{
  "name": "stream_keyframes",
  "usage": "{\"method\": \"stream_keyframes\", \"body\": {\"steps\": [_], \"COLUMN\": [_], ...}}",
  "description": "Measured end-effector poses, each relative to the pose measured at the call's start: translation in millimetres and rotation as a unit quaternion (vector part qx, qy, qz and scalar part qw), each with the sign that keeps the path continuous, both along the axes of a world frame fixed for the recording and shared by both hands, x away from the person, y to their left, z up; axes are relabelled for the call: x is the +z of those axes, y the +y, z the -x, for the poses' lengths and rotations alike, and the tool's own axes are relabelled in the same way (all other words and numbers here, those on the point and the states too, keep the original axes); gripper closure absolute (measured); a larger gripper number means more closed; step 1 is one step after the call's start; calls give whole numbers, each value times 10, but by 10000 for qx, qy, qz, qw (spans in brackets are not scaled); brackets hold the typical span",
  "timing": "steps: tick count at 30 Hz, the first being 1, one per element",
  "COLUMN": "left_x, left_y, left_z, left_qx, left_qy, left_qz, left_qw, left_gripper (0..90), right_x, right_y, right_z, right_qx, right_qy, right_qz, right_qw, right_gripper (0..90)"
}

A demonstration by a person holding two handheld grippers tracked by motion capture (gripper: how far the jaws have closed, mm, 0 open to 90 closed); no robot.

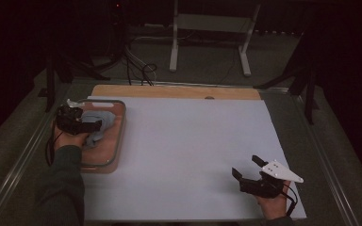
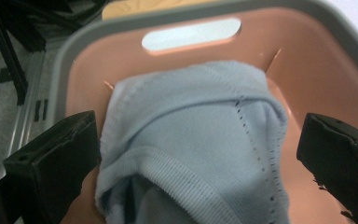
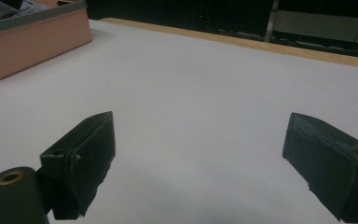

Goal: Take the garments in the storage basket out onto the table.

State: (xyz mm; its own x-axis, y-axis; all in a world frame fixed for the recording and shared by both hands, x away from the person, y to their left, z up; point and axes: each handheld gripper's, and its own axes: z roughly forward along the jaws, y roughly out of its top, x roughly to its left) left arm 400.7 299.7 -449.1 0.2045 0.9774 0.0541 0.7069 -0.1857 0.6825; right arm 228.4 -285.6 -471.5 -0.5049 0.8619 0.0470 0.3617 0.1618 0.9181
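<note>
Knit pale-blue garment [image 2: 196, 140] bunched in pink basket [image 2: 307, 60] at bench's left edge; left tool [image 2: 191, 158] gaping astride it; shallow pinch risks slip or dragging basket; right tool [image 3: 200, 163] gaping, idle near-right corner.

No text, label, brand, number or sign can be read in any of the views. No print or tag is seen on the light blue knitted garment [image 2: 191, 144], and none is borne by the pink basket [image 2: 307, 60] on its wall or grey rim. No marking is shown on the white table cover [image 1: 193, 155], and the black jaws of both grippers are left plain.
</note>
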Motion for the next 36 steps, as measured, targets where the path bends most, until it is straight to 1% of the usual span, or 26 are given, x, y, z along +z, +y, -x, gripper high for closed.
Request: {"method": "stream_keyframes", "body": {"steps": [2, 3, 4, 5, 6, 7, 9, 14, 17, 19, 20, 21, 23, 24, 25, 26, 27, 28, 30, 31, 34, 35, 36], "left_x": [-36, -52, -52, -69, -69, -82, -100, -161, -177, -183, -189, -197, -199, -205, -203, -201, -211, -214, -224, -220, -176, -162, -152], "left_y": [-4, -8, -8, -12, -12, -14, -16, -21, -28, -31, -34, -27, -22, -28, -29, -29, -42, -47, -65, -72, -82, -77, -71], "left_z": [-21, -33, -33, -50, -50, -61, -74, -121, -136, -144, -148, -155, -158, -161, -162, -164, -167, -171, -179, -175, -153, -145, -137], "left_qx": [7, -2, -2, -4, -4, 3, 14, -43, -32, -15, 23, 43, 37, 57, 53, 19, 68, 70, 91, 69, 19, 8, -3], "left_qy": [72, 115, 115, 178, 178, 234, 295, 594, 689, 820, 859, 974, 1064, 1067, 1115, 1197, 1180, 1262, 1361, 1364, 1333, 1316, 1304], "left_qz": [-29, -77, -77, -104, -104, -121, -125, -97, -105, -139, -118, -80, -91, -96, -142, -261, -244, -324, -374, -379, -440, -430, -402], "left_qw": [10000, 9999, 9999, 9998, 9998, 9997, 9995, 9982, 9976, 9965, 9962, 9952, 9943, 9942, 9937, 9925, 9927, 9914, 9899, 9899, 9901, 9904, 9906], "left_gripper": [6, 6, 6, 6, 6, 6, 6, 6, 6, 6, 7, 7, 14, 18, 21, 24, 32, 39, 65, 93, 223, 305, 348], "right_x": [0, -1, -1, -1, -1, -2, -1, -3, -4, -3, -2, -2, -1, -2, -2, -2, -1, -1, -1, -2, -4, -3, -3], "right_y": [0, 0, 0, -1, -1, -3, -10, -20, -20, -24, -26, -27, -27, -27, -26, -26, -27, -27, -29, -29, -32, -34, -36], "right_z": [-1, -2, -2, -2, -2, -3, -4, -8, -10, -9, -8, -8, -8, -8, -8, -8, -8, -8, -7, -8, -9, -9, -9], "right_qx": [2, 2, 2, 0, 0, -2, -15, -29, -34, -46, -50, -50, -51, -51, -51, -51, -52, -52, -49, -53, -71, -80, -82], "right_qy": [2, 4, 4, 13, 13, 13, 12, 17, 25, 23, 19, 18, 18, 22, 22, 24, 24, 23, 21, 24, 46, 42, 40], "right_qz": [-3, -3, -3, -6, -6, -4, -9, -7, -3, -9, -13, -10, -7, -1, 0, -3, -2, 0, -6, -4, 3, -11, -13], "right_qw": [10000, 10000, 10000, 10000, 10000, 10000, 10000, 10000, 10000, 10000, 10000, 10000, 10000, 10000, 10000, 10000, 10000, 10000, 10000, 10000, 10000, 10000, 10000], "right_gripper": [95, 95, 95, 95, 95, 95, 95, 95, 95, 95, 95, 95, 95, 95, 96, 95, 96, 95, 96, 96, 96, 96, 96]}}
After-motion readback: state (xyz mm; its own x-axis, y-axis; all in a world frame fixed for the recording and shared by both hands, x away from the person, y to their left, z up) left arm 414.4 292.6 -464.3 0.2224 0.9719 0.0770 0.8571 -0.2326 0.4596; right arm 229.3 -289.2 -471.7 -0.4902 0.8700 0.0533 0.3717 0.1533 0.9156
